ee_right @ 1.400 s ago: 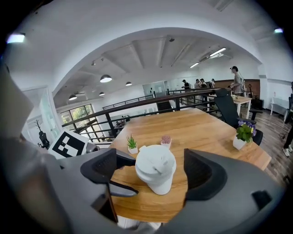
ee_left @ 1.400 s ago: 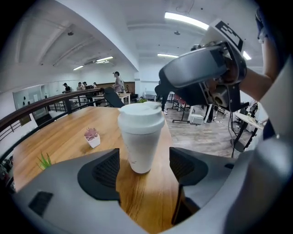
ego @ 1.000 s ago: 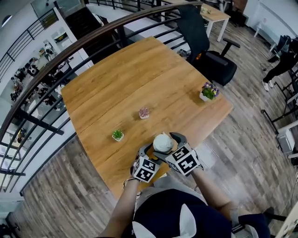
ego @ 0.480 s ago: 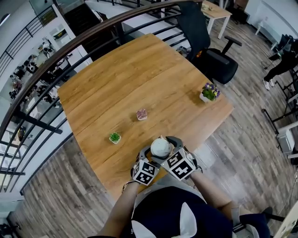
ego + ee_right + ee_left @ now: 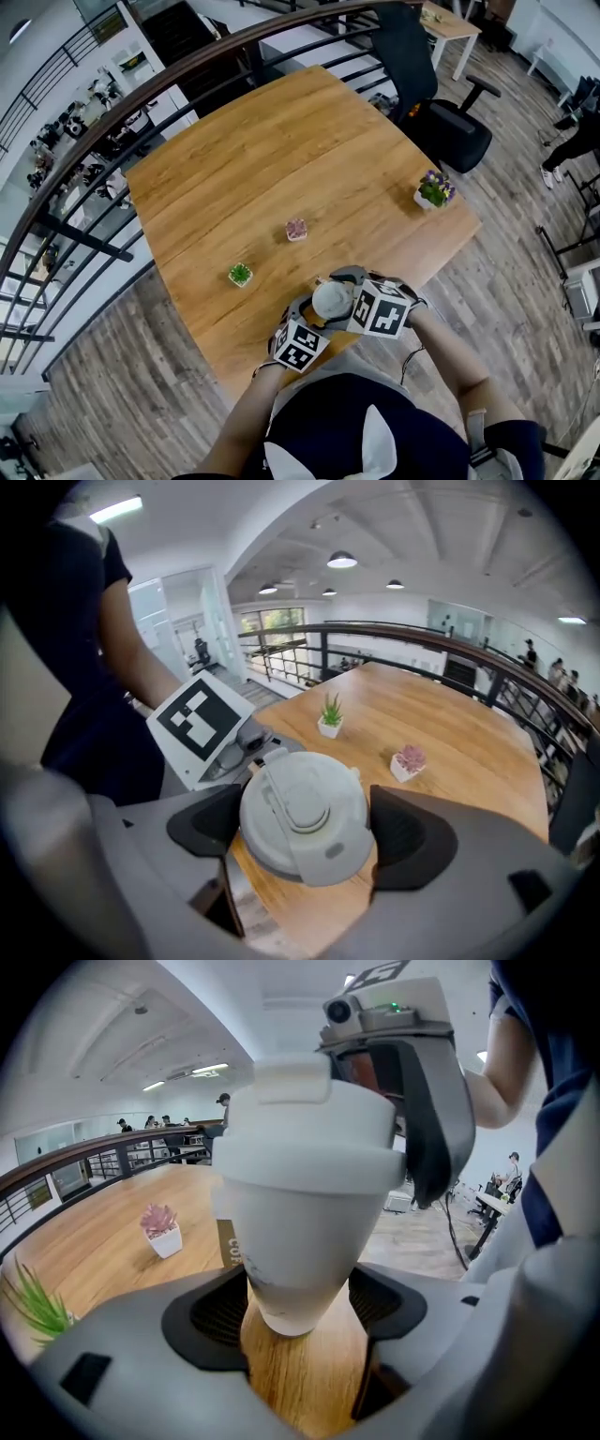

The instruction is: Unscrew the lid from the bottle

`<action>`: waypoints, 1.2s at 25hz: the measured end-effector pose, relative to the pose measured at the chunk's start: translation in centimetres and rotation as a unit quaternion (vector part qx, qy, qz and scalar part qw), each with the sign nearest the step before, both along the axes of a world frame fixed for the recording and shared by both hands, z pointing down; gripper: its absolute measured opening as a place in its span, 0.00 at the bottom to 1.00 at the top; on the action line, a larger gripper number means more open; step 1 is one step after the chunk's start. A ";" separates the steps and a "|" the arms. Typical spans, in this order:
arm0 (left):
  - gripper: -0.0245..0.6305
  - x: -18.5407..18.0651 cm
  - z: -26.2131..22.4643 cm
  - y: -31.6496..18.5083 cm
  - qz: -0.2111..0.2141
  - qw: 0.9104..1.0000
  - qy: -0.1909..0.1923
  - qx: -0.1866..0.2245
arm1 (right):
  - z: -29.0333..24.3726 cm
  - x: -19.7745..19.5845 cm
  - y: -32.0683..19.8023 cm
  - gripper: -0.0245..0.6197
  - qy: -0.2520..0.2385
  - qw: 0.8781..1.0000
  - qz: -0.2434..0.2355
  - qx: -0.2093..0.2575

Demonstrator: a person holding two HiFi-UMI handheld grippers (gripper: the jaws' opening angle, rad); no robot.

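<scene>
1. Right gripper (image 5: 302, 829) has swung its marker cube (image 5: 382, 309) toward the right of the head view since the earlier frame.
2. Its jaws are clamped on either side of the lid (image 5: 291, 808).
3. Left gripper (image 5: 298, 1309) has its jaws closed on the bottle (image 5: 305, 1213), low on its tapered body, at the lower middle of the head view near the worktop (image 5: 281, 159) edge.
4. The swing reads as a twist under way; the lid looks still seated.

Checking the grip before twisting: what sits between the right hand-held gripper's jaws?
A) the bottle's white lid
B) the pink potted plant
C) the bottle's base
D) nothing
A: the right gripper view shows the white lid clamped in the right hand-held gripper; the left hand-held gripper holds the bottle lower down.
</scene>
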State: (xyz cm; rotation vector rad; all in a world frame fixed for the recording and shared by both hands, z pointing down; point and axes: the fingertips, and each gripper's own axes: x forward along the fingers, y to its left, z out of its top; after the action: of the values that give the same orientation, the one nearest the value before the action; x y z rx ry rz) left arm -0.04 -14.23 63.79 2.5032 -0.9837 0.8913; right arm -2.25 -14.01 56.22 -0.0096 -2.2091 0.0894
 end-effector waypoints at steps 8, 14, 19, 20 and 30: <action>0.55 0.0 0.1 0.0 -0.005 1.000 0.003 -0.006 | 0.5 0.3 0.6 0.71 0.126 0.972 -0.200 0.008; 0.55 0.1 0.1 0.0 -0.011 1.000 0.003 -0.010 | 0.7 0.3 0.6 0.73 0.134 0.970 -0.200 0.019; 0.55 -0.1 0.1 0.0 -0.011 1.000 0.003 -0.011 | -1.4 -0.9 0.1 0.77 -0.018 0.999 -0.049 -0.013; 0.55 -0.1 0.1 0.0 -0.012 1.000 0.003 -0.012 | -2.1 -1.0 -0.2 0.78 -0.048 0.999 -0.014 -0.011; 0.55 -0.1 0.1 0.0 -0.014 1.000 0.006 -0.014 | -1.5 0.1 -1.9 0.77 -0.120 0.945 0.303 -0.028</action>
State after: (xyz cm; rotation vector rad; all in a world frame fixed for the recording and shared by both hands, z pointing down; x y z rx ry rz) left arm -0.14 -14.25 63.85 2.4619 -0.9937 0.8744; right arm -2.16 -15.95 54.68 0.6617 -2.3756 0.5144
